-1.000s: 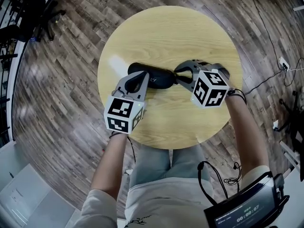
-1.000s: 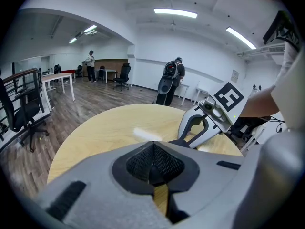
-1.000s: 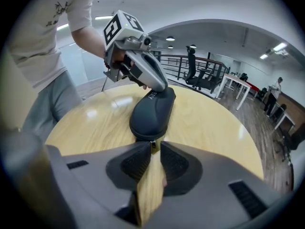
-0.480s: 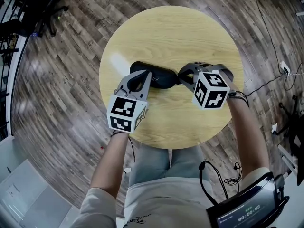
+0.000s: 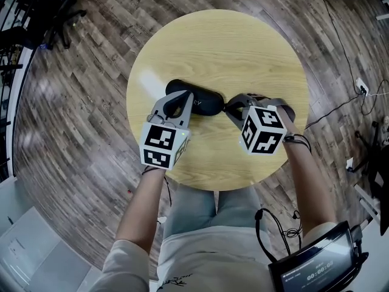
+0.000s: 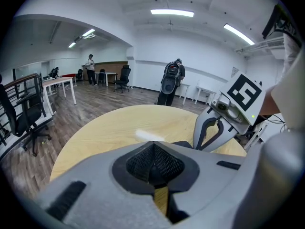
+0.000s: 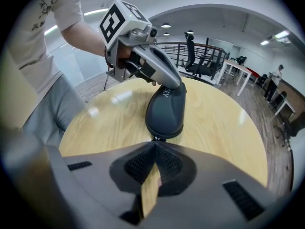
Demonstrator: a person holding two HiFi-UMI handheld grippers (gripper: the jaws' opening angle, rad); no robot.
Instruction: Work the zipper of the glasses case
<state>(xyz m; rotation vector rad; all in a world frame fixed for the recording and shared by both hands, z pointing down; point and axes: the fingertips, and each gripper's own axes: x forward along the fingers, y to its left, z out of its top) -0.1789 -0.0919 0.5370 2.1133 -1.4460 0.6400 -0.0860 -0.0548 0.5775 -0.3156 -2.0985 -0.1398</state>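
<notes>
black glasses case (image 5: 206,102) lying flat near middle of round wooden table (image 5: 231,47). right tongs (image 7: 153,145) pinched shut on zipper pull (image 7: 155,138) at case's right end. left tongs (image 5: 182,95) closed together, tips resting on case's left end.

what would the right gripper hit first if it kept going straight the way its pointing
The glasses case. The right gripper is shut at its near end, apparently on the zipper pull, so going straight on meets the case body; the left gripper sits beyond, on its far end.
</notes>
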